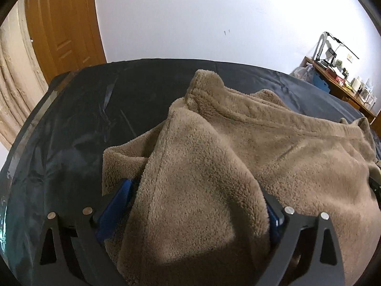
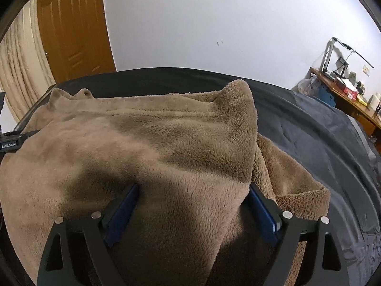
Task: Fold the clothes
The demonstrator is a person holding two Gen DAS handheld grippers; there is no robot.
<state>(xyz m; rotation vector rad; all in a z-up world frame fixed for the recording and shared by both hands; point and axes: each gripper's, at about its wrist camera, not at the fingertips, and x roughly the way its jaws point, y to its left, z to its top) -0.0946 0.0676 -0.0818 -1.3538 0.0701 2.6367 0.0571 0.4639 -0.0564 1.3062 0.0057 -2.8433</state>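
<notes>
A plush brown fleece garment (image 1: pixel 214 147) is clamped by both left tongs (image 1: pixel 197 202) and right tongs (image 2: pixel 193 205) above the dark-sheeted bed (image 2: pixel 321 138); only the right view shows the left tongs' black body.

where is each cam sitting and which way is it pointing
Left wrist: rides on the left gripper, facing forward over the brown fleece garment on the dark bed toward the white wall; its own two fingers show, fleece between them.
Right wrist: rides on the right gripper, facing likewise; its fingers show, plus the other gripper at far left.
Shared: garment, bed, wooden door, cluttered desk.
</notes>
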